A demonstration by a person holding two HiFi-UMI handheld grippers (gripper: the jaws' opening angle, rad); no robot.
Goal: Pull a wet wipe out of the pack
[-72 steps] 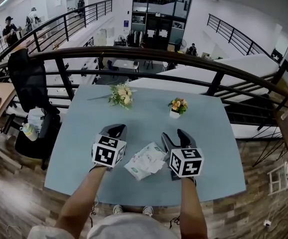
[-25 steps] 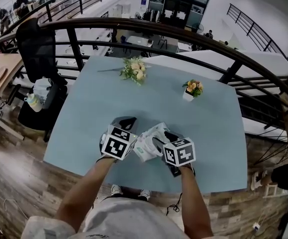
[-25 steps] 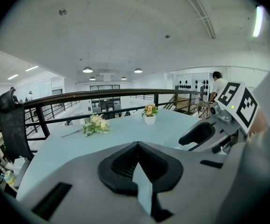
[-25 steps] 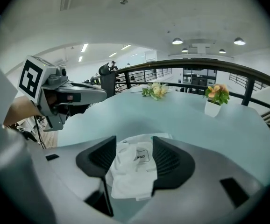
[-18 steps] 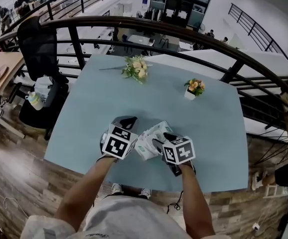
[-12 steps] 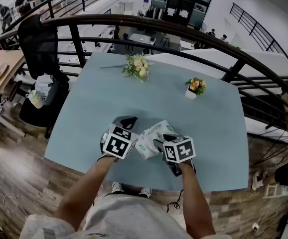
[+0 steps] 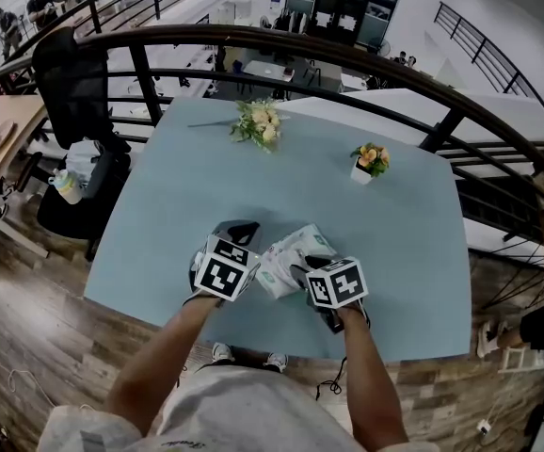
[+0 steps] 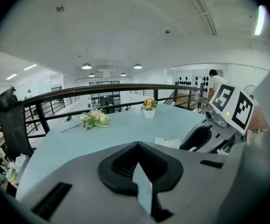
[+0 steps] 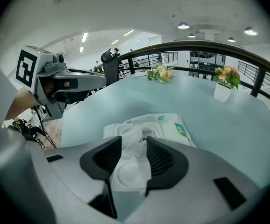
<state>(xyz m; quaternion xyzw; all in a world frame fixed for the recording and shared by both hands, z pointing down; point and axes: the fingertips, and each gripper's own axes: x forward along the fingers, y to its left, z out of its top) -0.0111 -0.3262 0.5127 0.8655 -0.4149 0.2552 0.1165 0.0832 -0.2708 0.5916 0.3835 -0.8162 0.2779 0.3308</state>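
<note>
Right tool (image 9: 134, 148) had just been closing its jaws and pinched the wet wipe (image 9: 130, 135) rising from the pack (image 9: 170, 125) on the table (image 7: 253, 177); left tool (image 8: 136, 148) hovered beside, jaws together.

Office mezzanine: railing (image 7: 347, 56), desks (image 7: 270, 72) below

From the head we are looking steeply down on the table (image 7: 253, 186), while through the two gripper views we are looking low and close across it toward the railing (image 7: 300, 45), the right one hanging just over the pack (image 9: 172, 125), all three sharing the bouquet (image 7: 258, 123) and flowerpot (image 7: 371, 163).
</note>
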